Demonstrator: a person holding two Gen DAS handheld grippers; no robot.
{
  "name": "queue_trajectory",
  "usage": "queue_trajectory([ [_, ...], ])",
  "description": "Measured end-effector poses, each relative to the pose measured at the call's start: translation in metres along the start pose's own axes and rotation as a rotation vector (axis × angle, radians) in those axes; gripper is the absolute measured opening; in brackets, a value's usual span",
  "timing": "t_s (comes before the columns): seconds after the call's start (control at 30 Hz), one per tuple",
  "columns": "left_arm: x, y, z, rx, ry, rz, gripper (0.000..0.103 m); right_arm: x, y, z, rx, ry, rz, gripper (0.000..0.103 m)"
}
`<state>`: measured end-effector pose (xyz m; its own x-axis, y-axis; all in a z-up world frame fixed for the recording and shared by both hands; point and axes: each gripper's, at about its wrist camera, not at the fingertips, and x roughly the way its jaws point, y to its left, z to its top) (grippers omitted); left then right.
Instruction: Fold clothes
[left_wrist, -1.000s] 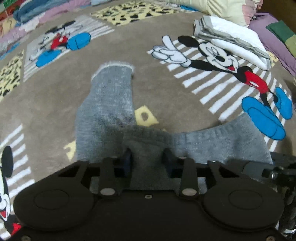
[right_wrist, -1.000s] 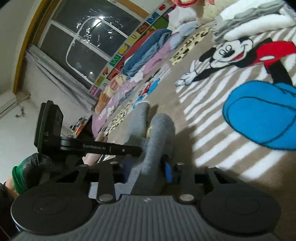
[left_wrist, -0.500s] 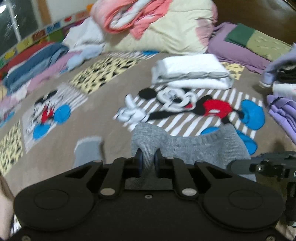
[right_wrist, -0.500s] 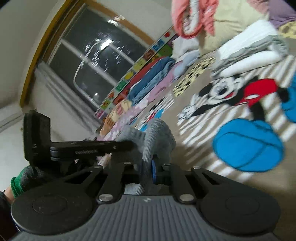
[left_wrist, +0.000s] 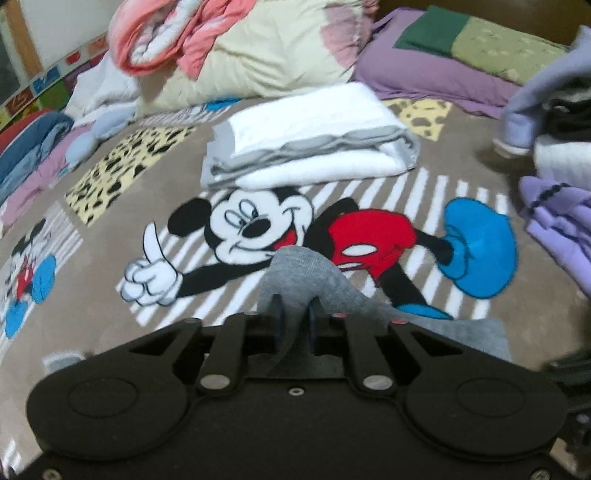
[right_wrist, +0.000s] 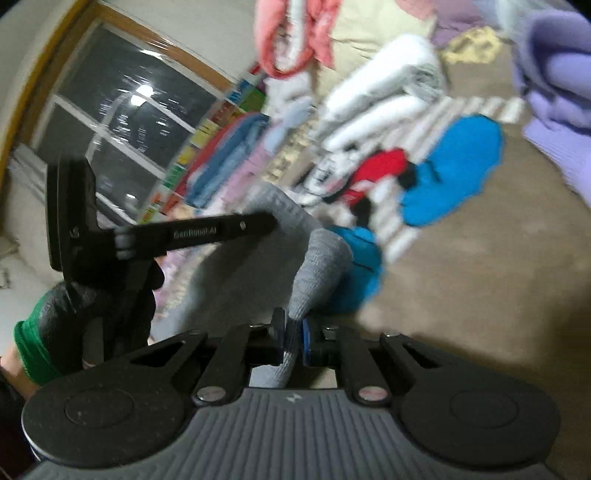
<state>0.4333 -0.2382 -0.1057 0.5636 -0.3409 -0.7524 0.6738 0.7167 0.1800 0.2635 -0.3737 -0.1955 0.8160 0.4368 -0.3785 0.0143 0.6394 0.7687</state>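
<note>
A grey knit garment (left_wrist: 306, 280) hangs between my two grippers above the Mickey Mouse blanket (left_wrist: 110, 251). My left gripper (left_wrist: 293, 317) is shut on one part of its edge; the cloth bunches up between the fingers. My right gripper (right_wrist: 293, 332) is shut on another part of the grey garment (right_wrist: 317, 266), which rises in a fold in front of it. The left hand-held gripper's body (right_wrist: 192, 234) and a gloved hand (right_wrist: 74, 325) show at the left of the right wrist view. Most of the garment is hidden under the gripper bodies.
A folded white and grey stack (left_wrist: 310, 140) lies behind the Mickey figure. Purple folded clothes (left_wrist: 557, 229) are stacked at the right. A cream duvet with a pink cloth (left_wrist: 236, 48) and purple pillows (left_wrist: 443, 74) are at the back. Blue and pink clothes (left_wrist: 33, 147) lie far left.
Both grippers have lifted the grey garment off the blanket and carried it forward toward the Mickey figure and the folded stack. The views now look further up the bed.
</note>
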Motion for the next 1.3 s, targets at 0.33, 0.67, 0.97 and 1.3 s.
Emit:
queue_trajectory([
  [0.33,-0.076,0.093,-0.039,-0.314,-0.179,0.035,0.047,-0.019,0.010,0.006,-0.117,-0.141,-0.117,0.033],
  [0.67,-0.135,0.184,-0.149,-0.601,-0.169,0.158,0.047,0.021,0.064,0.010,-0.276,-0.136,-0.017,0.038],
  [0.97,-0.113,0.202,-0.206,-0.764,-0.082,0.140,0.047,0.075,0.094,0.001,-0.214,-0.045,0.058,0.039],
  [1.3,-0.060,0.165,-0.126,-0.518,-0.061,0.113,0.047,0.087,0.071,-0.004,-0.151,0.006,-0.005,0.039],
])
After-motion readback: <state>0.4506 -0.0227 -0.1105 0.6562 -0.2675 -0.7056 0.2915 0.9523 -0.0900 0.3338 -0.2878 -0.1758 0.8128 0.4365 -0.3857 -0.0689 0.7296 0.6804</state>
